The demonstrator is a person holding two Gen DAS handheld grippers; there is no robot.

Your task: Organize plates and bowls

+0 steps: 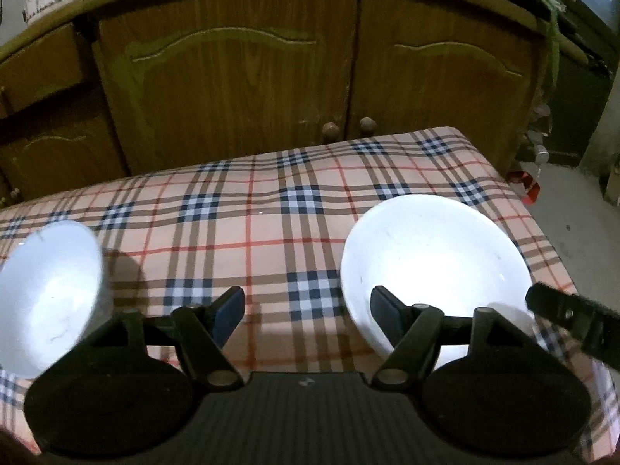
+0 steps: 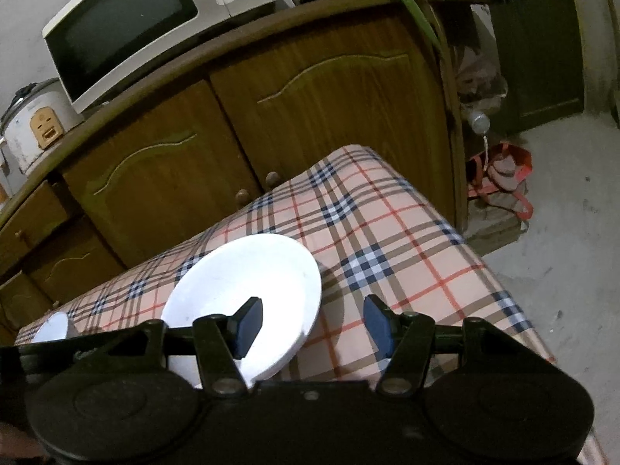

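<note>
A white plate (image 1: 434, 259) lies on the plaid tablecloth (image 1: 248, 224) at the right. A white bowl (image 1: 46, 294) stands at the left edge of the left wrist view. My left gripper (image 1: 306, 314) is open and empty, over the cloth between bowl and plate. Its right finger overlaps the plate's near rim. The right gripper's finger (image 1: 573, 321) shows at the plate's right side. In the right wrist view the plate (image 2: 248, 286) lies under my open, empty right gripper (image 2: 312, 327), whose left finger is over it. The bowl (image 2: 52, 327) shows far left.
A brown wooden cabinet (image 1: 271, 77) with two knobbed doors stands behind the table. On top are a microwave (image 2: 147, 15) and a rice cooker (image 2: 35, 124). A red bag (image 2: 503, 178) and a plastic bottle (image 2: 478, 122) are beyond the table's right edge.
</note>
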